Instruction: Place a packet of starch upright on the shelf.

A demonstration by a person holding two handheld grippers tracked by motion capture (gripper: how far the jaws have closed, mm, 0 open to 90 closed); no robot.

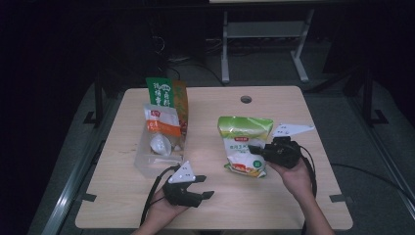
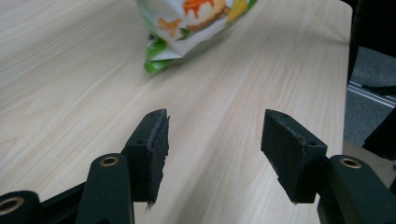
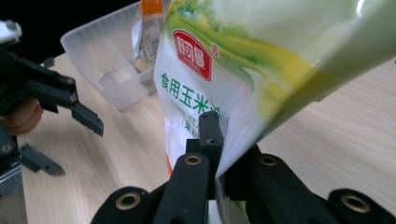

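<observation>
A green and white starch bag [image 1: 242, 142] stands lifted at the table's middle right, its lower edge just off the wood. My right gripper [image 1: 255, 149] comes in from the right and is shut on the bag's side edge; in the right gripper view the jaws [image 3: 219, 135] pinch the foil of the bag [image 3: 224, 60]. My left gripper [image 1: 208, 186] is held low near the front edge, open, with nothing between its jaws. In the left gripper view [image 2: 212, 140] bare wood lies between the pads and the bag's bottom corner [image 2: 196, 18] hangs farther off.
A clear plastic container [image 1: 151, 156] sits at the middle left of the table [image 1: 293, 205]. An orange and white packet [image 1: 161, 122] and a tall green packet [image 1: 164, 93] lean in it. The table has a round hole [image 1: 246, 99] near its far edge.
</observation>
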